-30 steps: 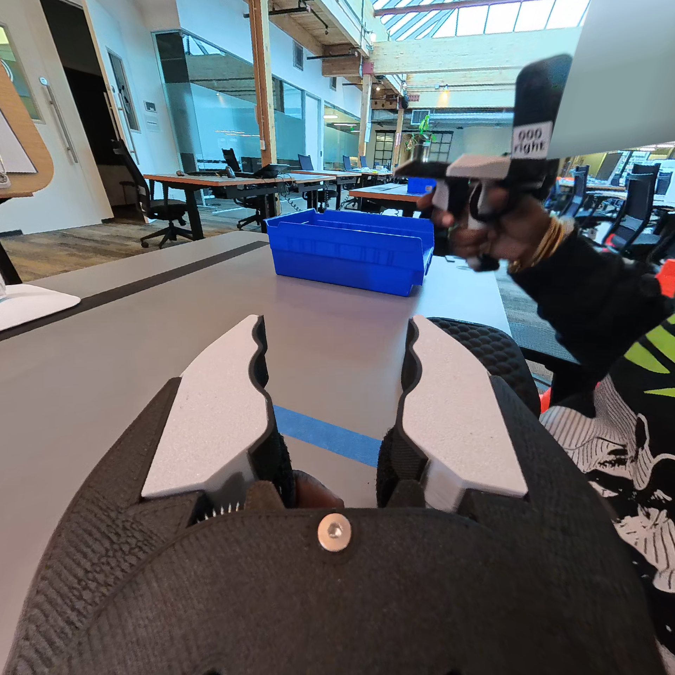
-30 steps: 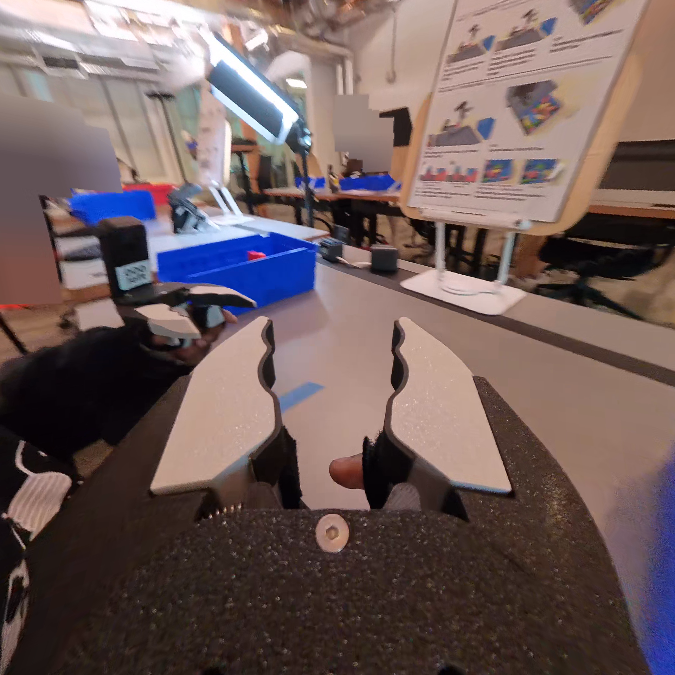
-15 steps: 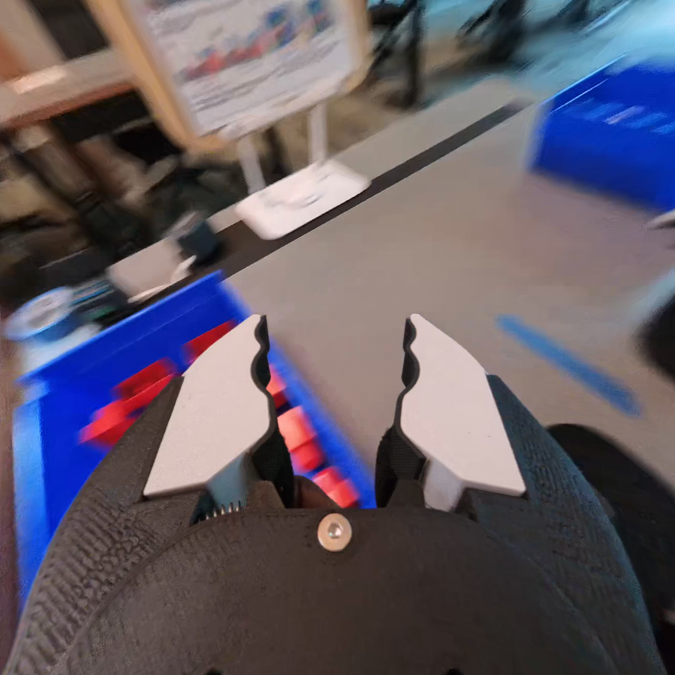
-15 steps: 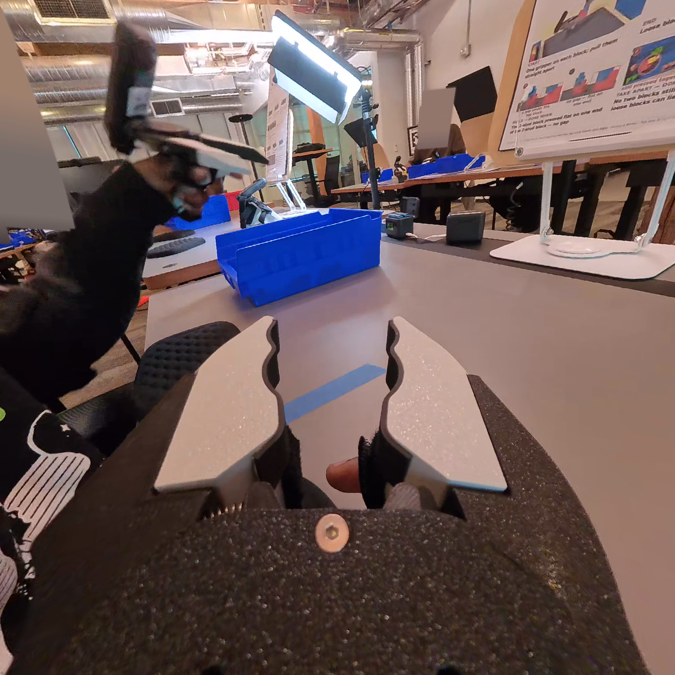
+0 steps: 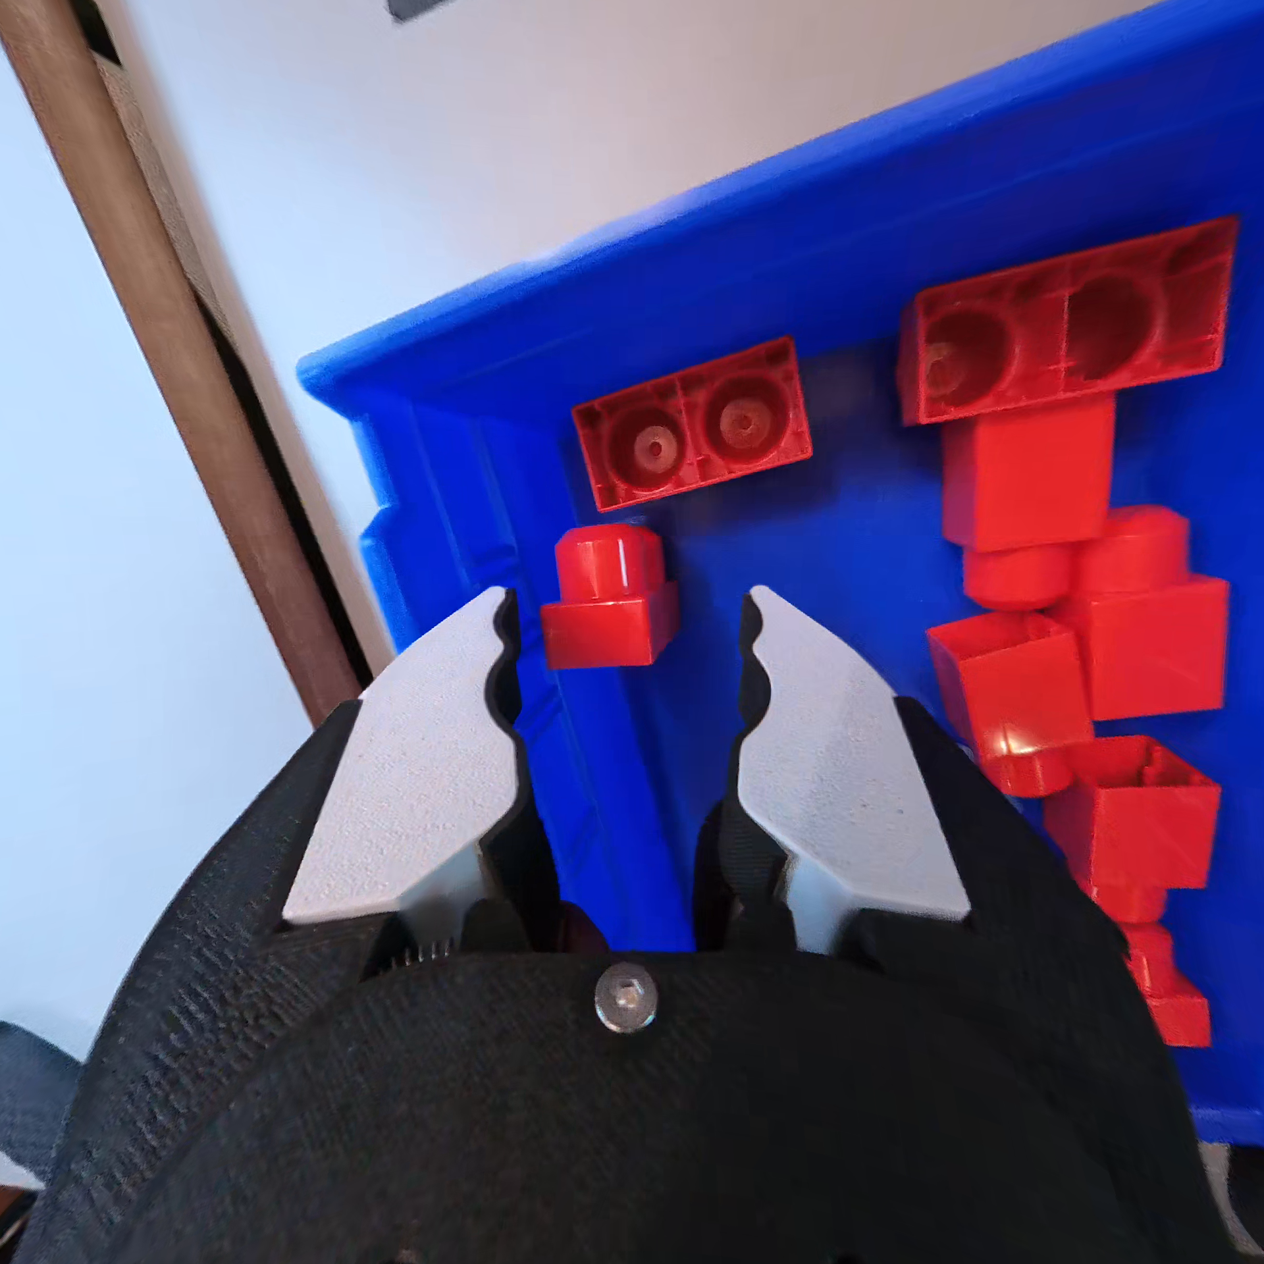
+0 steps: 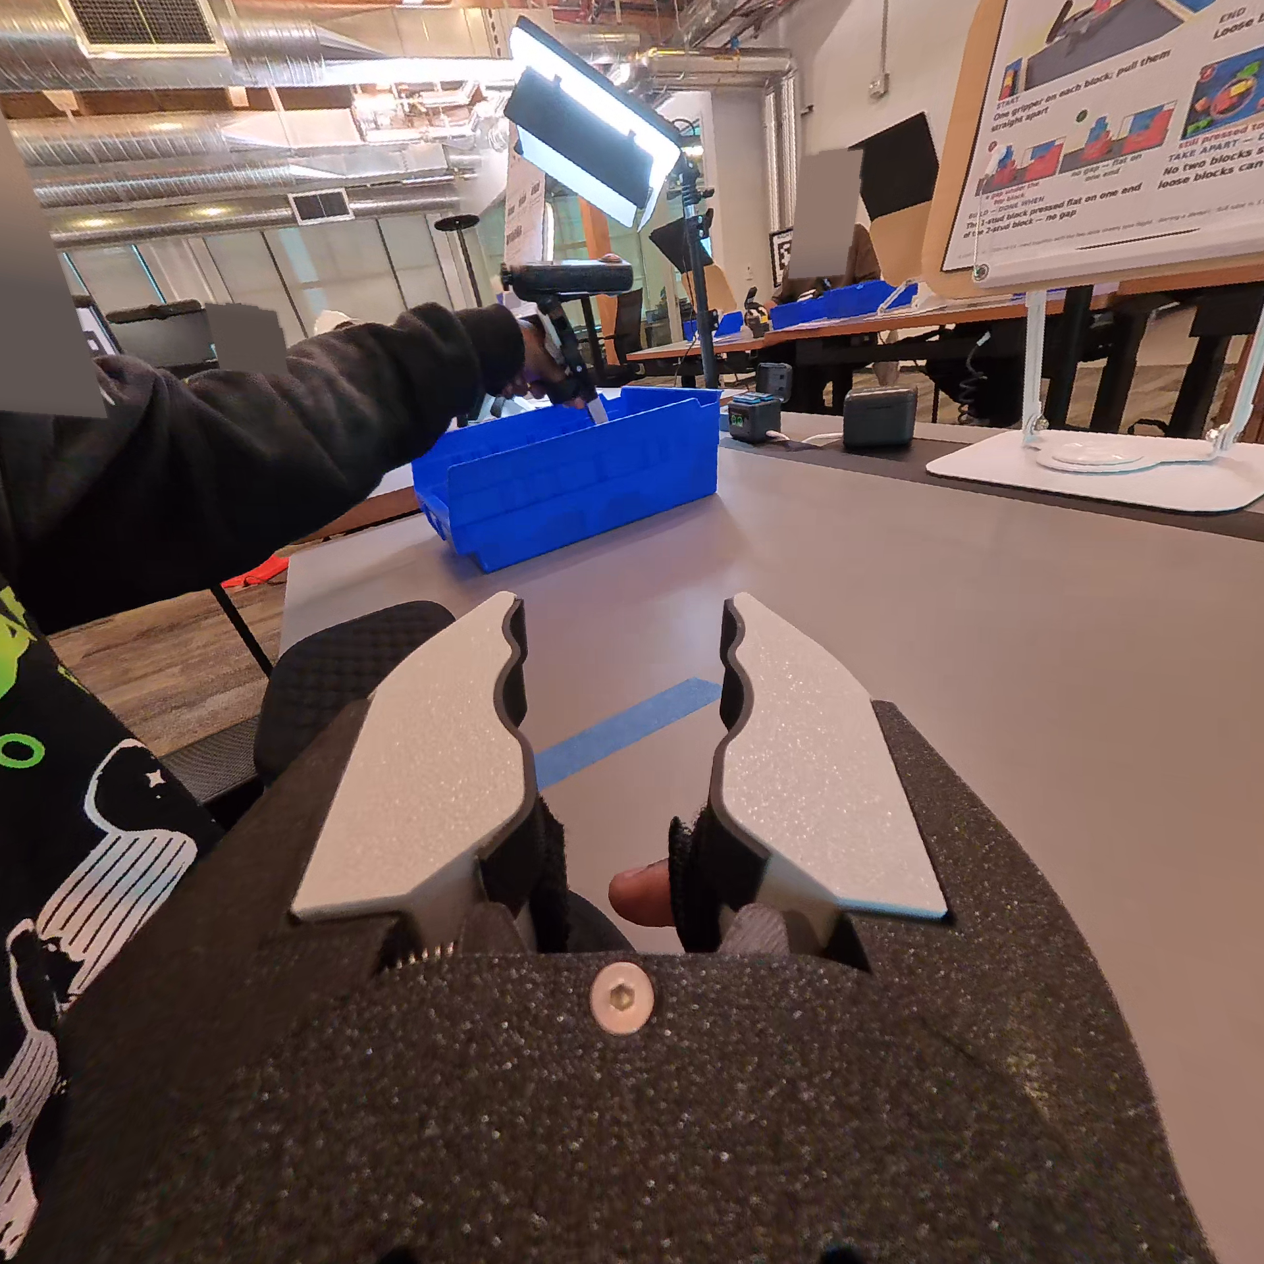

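Left claw (image 5: 629, 602) newly over red block (image 5: 605, 609)

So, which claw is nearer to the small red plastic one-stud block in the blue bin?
Left. The left claw hangs open just above the small red plastic one-stud block; the right claw hovers over the grey table, away from the blue bin.

— What carries everything here?
— A grey table (image 6: 957, 650), with a dark strip running along its far side.
— And directly on it?
— A blue bin (image 6: 581, 479) near the left edge, a strip of blue tape (image 6: 629, 728) closer in, a white stand base (image 6: 1108, 472) at the far right, and two small dark boxes (image 6: 879, 417) on the dark strip.
— Inside the bin?
— Red blocks (image 5: 1026, 472) on its floor.
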Available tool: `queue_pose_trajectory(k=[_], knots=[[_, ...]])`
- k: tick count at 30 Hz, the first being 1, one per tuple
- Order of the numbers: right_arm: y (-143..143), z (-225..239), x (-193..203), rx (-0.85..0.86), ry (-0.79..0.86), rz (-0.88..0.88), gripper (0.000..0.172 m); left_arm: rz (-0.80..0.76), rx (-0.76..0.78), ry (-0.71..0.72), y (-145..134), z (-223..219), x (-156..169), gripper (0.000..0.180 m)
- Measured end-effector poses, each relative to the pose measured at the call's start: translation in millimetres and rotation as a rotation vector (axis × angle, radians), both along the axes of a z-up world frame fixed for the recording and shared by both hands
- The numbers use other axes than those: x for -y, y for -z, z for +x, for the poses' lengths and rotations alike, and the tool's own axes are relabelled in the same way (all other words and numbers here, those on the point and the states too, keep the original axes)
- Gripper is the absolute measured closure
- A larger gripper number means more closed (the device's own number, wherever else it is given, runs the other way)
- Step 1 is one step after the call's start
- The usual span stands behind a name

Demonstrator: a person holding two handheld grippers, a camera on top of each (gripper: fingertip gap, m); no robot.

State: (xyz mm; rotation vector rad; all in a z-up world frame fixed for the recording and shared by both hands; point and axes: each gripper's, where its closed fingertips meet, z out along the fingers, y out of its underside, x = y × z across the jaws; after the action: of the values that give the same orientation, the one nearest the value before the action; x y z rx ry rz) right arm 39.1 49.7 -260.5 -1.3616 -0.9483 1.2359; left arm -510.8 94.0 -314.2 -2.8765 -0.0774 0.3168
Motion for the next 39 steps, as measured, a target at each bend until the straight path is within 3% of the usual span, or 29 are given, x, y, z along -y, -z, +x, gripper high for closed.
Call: queue_pose_trajectory(k=[6,10,11,17,21,26,29,33,36,39], knots=[[-0.4,0.6,-0.9,-0.008,0.000,-0.010,0.117,-0.128,0.050,0.012,25.4,6.3,8.9,0.122],[-1.3,1.7,-2.3,-0.018,0.005,-0.019,0.117,-0.266,0.069,0.017,41.3,12.6,32.5,0.133],[-1.3,1.8,-2.4,-0.019,0.006,-0.020,0.117,-0.277,0.072,0.028,44.6,14.2,36.7,0.143],[-1.2,1.7,-2.4,-0.019,0.007,-0.017,0.118,-0.205,0.077,0.117,38.2,27.2,50.1,0.146],[-0.6,1.1,-1.4,-0.014,0.003,-0.012,0.119,0.098,0.130,0.173,5.2,56.4,37.5,0.147],[-0.6,0.7,-0.6,-0.011,0.001,-0.006,0.119,0.746,0.267,0.275,-74.9,125.6,18.2,0.147],[-0.5,0.4,0.2,-0.007,0.002,0.004,0.120,1.064,0.473,0.339,-119.0,181.8,26.6,0.147],[-0.5,-0.1,1.0,-0.001,0.003,0.014,0.120,1.355,0.793,0.438,-157.2,258.4,50.3,0.147],[-1.3,0.5,0.4,-0.007,0.005,0.011,0.120,1.563,1.031,0.446,-173.6,297.8,66.1,0.148],[-2.4,1.1,0.3,-0.013,0.006,0.012,0.120,1.640,1.242,0.415,-172.4,330.8,72.9,0.147]])
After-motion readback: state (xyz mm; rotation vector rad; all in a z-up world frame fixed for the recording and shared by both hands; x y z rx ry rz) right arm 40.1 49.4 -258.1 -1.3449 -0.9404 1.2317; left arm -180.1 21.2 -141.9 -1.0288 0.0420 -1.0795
